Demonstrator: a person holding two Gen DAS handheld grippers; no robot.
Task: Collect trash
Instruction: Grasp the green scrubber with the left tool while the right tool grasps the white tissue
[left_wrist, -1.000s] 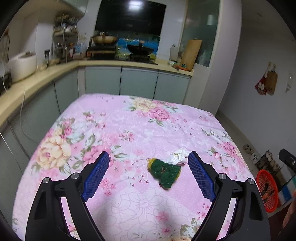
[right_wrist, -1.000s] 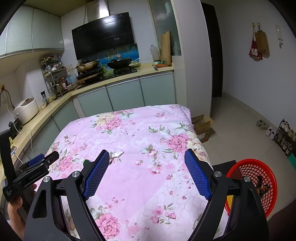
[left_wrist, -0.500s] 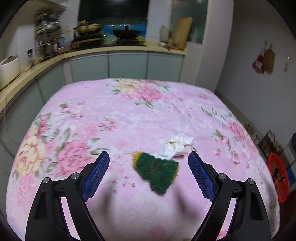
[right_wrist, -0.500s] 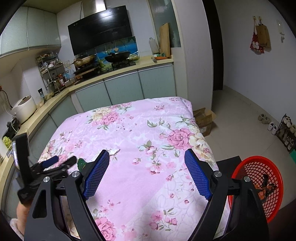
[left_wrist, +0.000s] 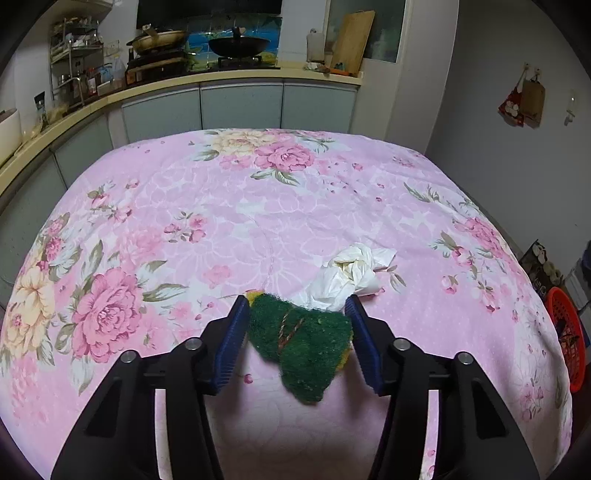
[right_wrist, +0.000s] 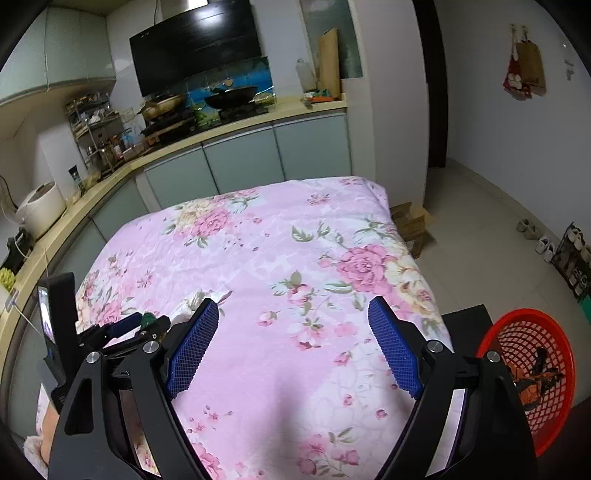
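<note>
A green scouring sponge (left_wrist: 301, 343) with a yellow edge lies on the pink floral table cover (left_wrist: 240, 221). My left gripper (left_wrist: 297, 314) has its blue pads closed against both sides of the sponge. A crumpled white tissue (left_wrist: 347, 273) lies just beyond the sponge, touching it. My right gripper (right_wrist: 293, 325) is open and empty above the near right part of the table. The left gripper also shows at the left in the right wrist view (right_wrist: 129, 326). A red mesh basket (right_wrist: 532, 376) with some trash in it stands on the floor at the right.
A kitchen counter (left_wrist: 236, 75) with a stove and pans runs behind and left of the table. A cardboard box (right_wrist: 412, 221) sits on the floor past the table's far right corner. Shoes and a rack (right_wrist: 570, 254) line the right wall.
My left gripper has moved down and forward over the sponge, and its jaws have closed from wide open onto it. My right gripper has stayed open and drifted slightly.
</note>
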